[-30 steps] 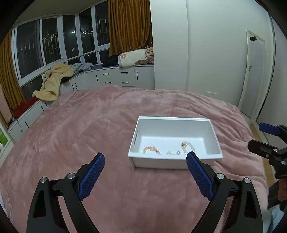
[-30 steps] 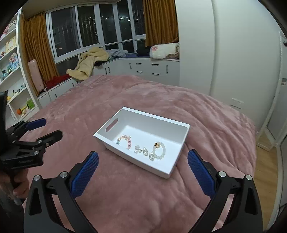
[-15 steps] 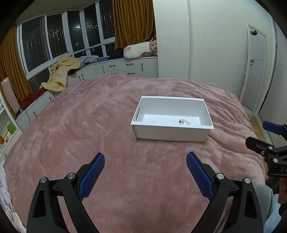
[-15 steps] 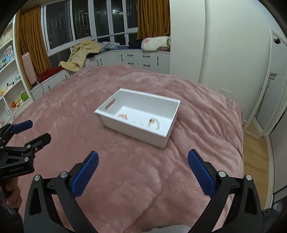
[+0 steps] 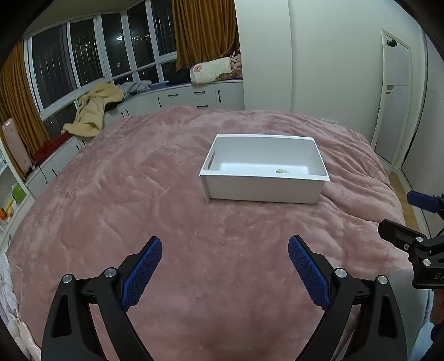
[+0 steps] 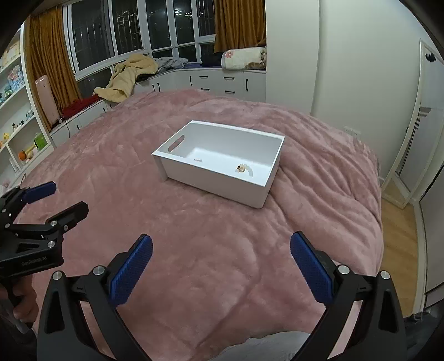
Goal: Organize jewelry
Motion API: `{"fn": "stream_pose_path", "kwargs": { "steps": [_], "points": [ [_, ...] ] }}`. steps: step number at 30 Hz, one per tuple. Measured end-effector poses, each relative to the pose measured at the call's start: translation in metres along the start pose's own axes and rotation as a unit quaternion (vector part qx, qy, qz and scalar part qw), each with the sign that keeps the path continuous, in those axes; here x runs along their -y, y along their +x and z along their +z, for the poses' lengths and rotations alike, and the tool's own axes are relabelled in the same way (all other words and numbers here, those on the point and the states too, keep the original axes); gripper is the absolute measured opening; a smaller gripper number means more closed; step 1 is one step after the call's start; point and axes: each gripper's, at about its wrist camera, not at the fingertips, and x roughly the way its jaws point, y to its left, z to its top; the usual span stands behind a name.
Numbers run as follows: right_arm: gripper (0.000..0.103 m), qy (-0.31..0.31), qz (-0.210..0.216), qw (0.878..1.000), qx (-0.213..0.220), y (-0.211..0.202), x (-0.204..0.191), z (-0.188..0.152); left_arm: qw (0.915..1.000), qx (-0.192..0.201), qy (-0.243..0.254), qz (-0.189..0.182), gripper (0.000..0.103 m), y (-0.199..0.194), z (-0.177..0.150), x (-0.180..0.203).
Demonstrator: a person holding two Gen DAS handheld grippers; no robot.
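The white bin point(image 6: 219, 161) holding the jewelry point(image 6: 244, 168) lay well ahead of both grippers, left gripper point(image 5: 224, 273) and right gripper point(image 6: 220, 270) about equally distant, jaws spread apart and empty.

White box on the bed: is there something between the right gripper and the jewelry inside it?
Only the white box's own near wall. It hides part of the jewelry. The pink blanket before the open right gripper is bare.

**Setting: home bedroom**

Bed with pink plush blanket point(image 5: 138, 194) fills the view. Bay window point(image 6: 138, 30), mustard curtains point(image 6: 238, 22), white drawer units point(image 6: 222, 80) below, clothes heaped on the sill point(image 6: 130, 75), toy shelves point(image 6: 16, 111).
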Motion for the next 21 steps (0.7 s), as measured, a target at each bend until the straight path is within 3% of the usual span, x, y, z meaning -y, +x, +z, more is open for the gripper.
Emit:
{"fn": "stream_pose_path", "kwargs": {
  "steps": [12,21],
  "points": [
    [0.098,-0.001,-0.002,1.000,0.012,-0.0072,0.0031,0.0057,0.9998,0.011,0.006,0.013,0.093,-0.0042,0.0054,0.0058],
    [0.098,-0.001,-0.002,1.000,0.012,-0.0061,0.0030,0.0049,0.9999,0.009,0.007,0.003,0.093,-0.0017,0.0089,0.0055]
  ]
}}
